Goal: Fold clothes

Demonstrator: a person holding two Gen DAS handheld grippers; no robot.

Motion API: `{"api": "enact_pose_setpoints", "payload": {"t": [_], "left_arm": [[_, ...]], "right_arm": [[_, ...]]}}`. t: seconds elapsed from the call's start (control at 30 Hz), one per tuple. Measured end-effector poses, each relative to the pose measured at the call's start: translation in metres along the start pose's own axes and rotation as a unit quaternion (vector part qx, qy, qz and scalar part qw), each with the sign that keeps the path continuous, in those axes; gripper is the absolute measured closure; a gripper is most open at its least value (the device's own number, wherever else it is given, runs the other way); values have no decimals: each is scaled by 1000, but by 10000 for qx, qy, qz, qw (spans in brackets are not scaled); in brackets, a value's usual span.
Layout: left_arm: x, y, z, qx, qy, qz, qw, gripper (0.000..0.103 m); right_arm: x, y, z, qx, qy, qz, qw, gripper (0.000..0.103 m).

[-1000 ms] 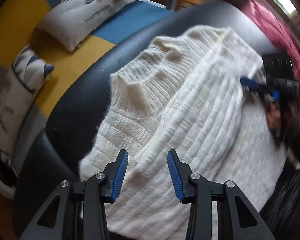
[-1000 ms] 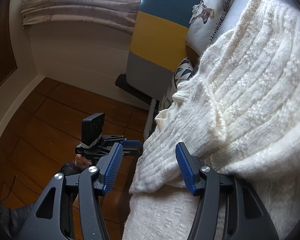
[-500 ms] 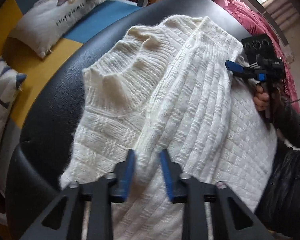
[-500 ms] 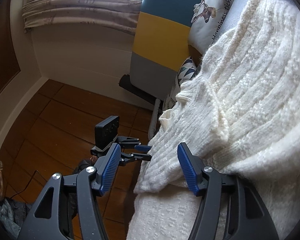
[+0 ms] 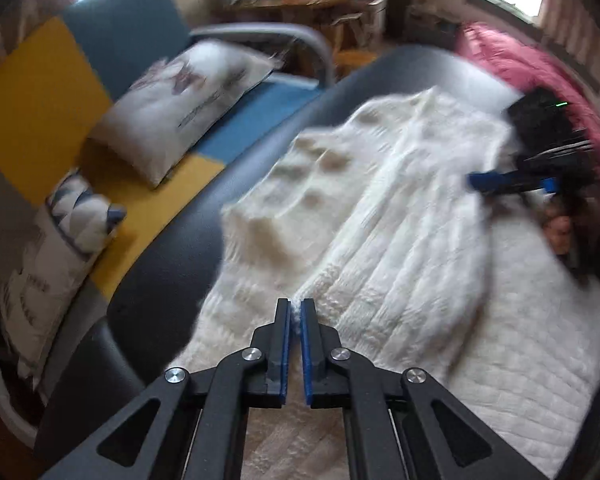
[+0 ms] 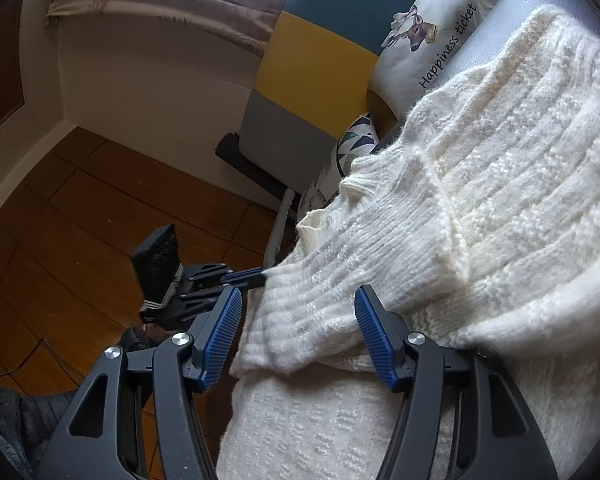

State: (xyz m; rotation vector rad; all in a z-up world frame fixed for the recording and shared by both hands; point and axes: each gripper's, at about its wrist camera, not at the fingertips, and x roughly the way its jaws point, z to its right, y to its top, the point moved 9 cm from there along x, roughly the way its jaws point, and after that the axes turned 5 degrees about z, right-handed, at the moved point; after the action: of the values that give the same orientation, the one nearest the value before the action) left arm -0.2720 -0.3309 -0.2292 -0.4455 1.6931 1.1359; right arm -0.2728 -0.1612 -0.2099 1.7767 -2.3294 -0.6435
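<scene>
left gripper pinching the sweater cuff, right one spread wide over the sleeve

the white knit sweater [image 5: 380, 208] lies spread on a dark padded surface [image 5: 172, 264], on top of a white quilted cloth [image 5: 540, 360] that covers the near part of it. one sleeve [image 5: 388, 264] is folded across the body of the sweater and runs toward the left wrist camera.

the left gripper [image 5: 296, 312] has its blue pads pressed nearly together with a bit of the sleeve's ribbed cuff caught between the tips (this view is pretty blurry, but the white knit in the gap is visible). from the right wrist view you can see the same gripper [image 6: 260, 276] from the side, tip buried in the cuff edge at the edge of the surface, with a hand under it.

the right gripper [image 6: 296, 332] has its fingers spread wide, straddling the ribbed cuff end of a sleeve [image 6: 340, 296] without pinching it. the pads sit either side of the fabric, just apart from it as far as i can tell. in the left view it [image 5: 476, 182] shows up at the far right of the sweater, held by a hand [image 5: 560, 232].

beside the surface is a yellow, blue and grey sofa [image 5: 40, 112] with a printed pillow [image 6: 428, 40] reading "happiness ticket" and a second patterned pillow [image 5: 72, 216]. wooden floor [image 6: 80, 200] below.
</scene>
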Motion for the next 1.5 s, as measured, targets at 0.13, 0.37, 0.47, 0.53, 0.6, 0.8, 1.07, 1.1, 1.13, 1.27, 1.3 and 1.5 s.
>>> {"api": "enact_pose_setpoints", "payload": {"t": [0.13,0.37,0.47,0.53,0.6,0.8,1.07,1.1,1.13,1.27,1.3,1.5], "left_arm": [[18,-6,-9,-462,-92,-109,9988,99],[-35,-9,-8,-1469,-445,659,9859,90],[-51,-30,11,-1855,-720,886,9760,90],[-50,-55,16,-2116,-542,772,9728,90],[-42,-88,15,-2482,-190,491,9673,89],[-75,-126,9,-3947,-388,1215,9099,89],[-70,-135,52,-5580,-1680,2097,7851,62],[-62,-141,51,-5903,-1731,2082,7604,61],[-56,-146,49,-6161,-1751,2102,7387,61],[-56,-150,38,-6690,-1485,2389,6880,60],[-56,-151,35,-6819,-1401,2437,6753,60],[-56,-142,27,-7034,-646,2658,6561,90]], "right_arm": [[-3,-1,1,7,-1,-1,10000,40],[-10,2,4,214,214,79,9995,40],[-13,4,5,381,380,141,9985,40],[-13,5,6,416,416,145,9982,40],[-11,3,5,325,307,99,9990,40],[-6,0,3,111,57,17,9999,41],[-15,2,5,320,281,127,9990,40],[-14,1,5,275,231,103,9993,41],[-13,1,4,248,202,87,9995,41],[-13,2,4,310,260,127,9991,40],[-14,3,4,359,301,160,9988,40],[-9,1,3,225,101,47,9997,41]]}}
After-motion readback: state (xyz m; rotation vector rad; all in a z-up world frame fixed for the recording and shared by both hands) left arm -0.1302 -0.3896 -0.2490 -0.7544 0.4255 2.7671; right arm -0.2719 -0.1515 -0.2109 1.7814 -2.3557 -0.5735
